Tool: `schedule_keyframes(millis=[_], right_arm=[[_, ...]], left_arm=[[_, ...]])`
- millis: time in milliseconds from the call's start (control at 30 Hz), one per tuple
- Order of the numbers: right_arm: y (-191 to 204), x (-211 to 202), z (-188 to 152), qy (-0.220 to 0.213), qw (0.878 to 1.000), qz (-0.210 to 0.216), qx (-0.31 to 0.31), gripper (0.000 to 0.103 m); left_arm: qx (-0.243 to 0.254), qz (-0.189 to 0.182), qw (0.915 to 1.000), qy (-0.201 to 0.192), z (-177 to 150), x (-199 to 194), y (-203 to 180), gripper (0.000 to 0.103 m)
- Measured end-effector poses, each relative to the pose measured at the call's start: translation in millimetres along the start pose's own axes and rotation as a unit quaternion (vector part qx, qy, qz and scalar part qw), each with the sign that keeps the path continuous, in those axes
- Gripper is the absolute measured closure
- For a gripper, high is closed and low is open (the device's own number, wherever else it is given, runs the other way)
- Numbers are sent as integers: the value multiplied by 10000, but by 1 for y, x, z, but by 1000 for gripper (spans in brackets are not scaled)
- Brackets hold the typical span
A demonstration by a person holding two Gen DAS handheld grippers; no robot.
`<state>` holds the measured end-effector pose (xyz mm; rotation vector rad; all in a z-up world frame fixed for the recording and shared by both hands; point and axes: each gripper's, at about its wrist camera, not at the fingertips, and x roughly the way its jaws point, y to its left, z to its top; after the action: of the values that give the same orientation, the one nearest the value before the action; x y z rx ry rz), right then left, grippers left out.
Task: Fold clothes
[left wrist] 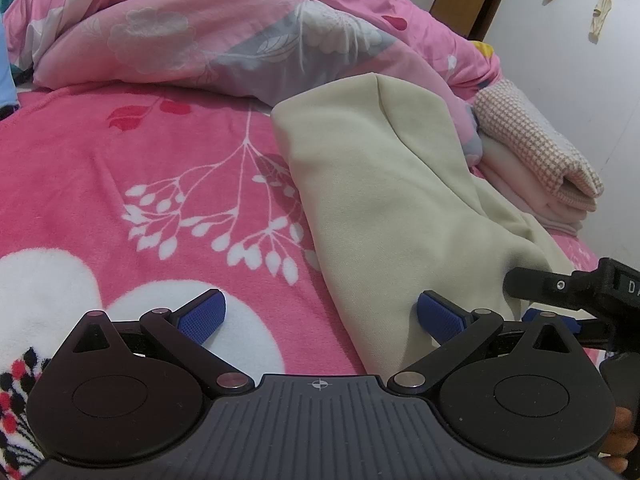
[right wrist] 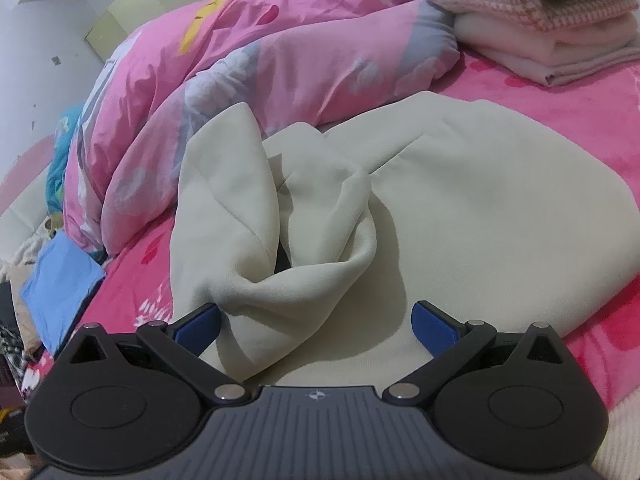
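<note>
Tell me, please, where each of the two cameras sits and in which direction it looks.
Left wrist: sits on the open left gripper, looking across the pink floral fleece blanket to the cream soft garment; the right gripper's black tip and some fingers show.
Right wrist: sits on the open right gripper, looking down on the crumpled cream garment.
Shared: garment, pink flowered quilt, folded checked stack.

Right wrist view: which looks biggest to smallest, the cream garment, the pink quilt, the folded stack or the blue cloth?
1. Cream garment, though it lies nearest the camera.
2. Pink quilt, close behind, so unsure.
3. Folded stack.
4. Blue cloth.
</note>
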<state>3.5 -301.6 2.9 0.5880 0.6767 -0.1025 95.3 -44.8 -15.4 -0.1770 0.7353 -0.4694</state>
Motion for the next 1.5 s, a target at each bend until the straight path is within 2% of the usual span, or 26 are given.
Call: schedule_keyframes(millis=[100,267,333,400,600,800,933,1000,1133,1233,1267,1300,1400,1433,1500], right_arm=[[3,-3,-2,-110,9999,-17,-88,0],[8,-17,-6,-419,9986,181,-273,3],[6,-20,-6,-504,9979,274,-301,8],[4,-17,-5,-466,9981,315,-244,18],[-4,-6,-2,-391,9974,607,-50,27],[-6,-1,5,-510,9930,1061,-63,37],[-8,1,9,-594,9877,1445,-49,36],[-10,3,12,-559,9848,1645,-22,27],[-5,16,16,-467,9862,1578,-176,27],[2,22,18,-541,9871,1444,-438,47],[4,22,18,-593,9870,1401,-524,61],[5,22,19,-650,9867,1366,-601,69],[7,14,18,-900,9837,1370,-740,77],[8,11,17,-986,9824,1368,-801,78],[10,3,17,-1179,9793,1314,-993,79]], left_arm=[[-27,-36,10000,-43,0,-1,2,0],[-198,-9,9991,-365,6,-5,10,0],[-287,73,9987,-406,11,-1,15,0],[-363,181,9982,-446,18,3,20,0],[-457,367,9959,-691,36,16,30,0],[-532,70,9963,-668,50,38,29,1],[-595,-71,9957,-701,57,49,29,1],[-599,-129,9954,-731,59,52,30,1],[-515,-172,9954,-793,64,59,28,1],[-554,-206,9945,-860,68,63,28,3],[-591,-257,9943,-847,70,65,28,5],[-625,-309,9941,-835,71,67,27,7],[-545,-630,9932,-812,77,70,16,22],[-517,-732,9927,-806,79,70,12,22],[-377,-679,9932,-863,82,69,0,22]])
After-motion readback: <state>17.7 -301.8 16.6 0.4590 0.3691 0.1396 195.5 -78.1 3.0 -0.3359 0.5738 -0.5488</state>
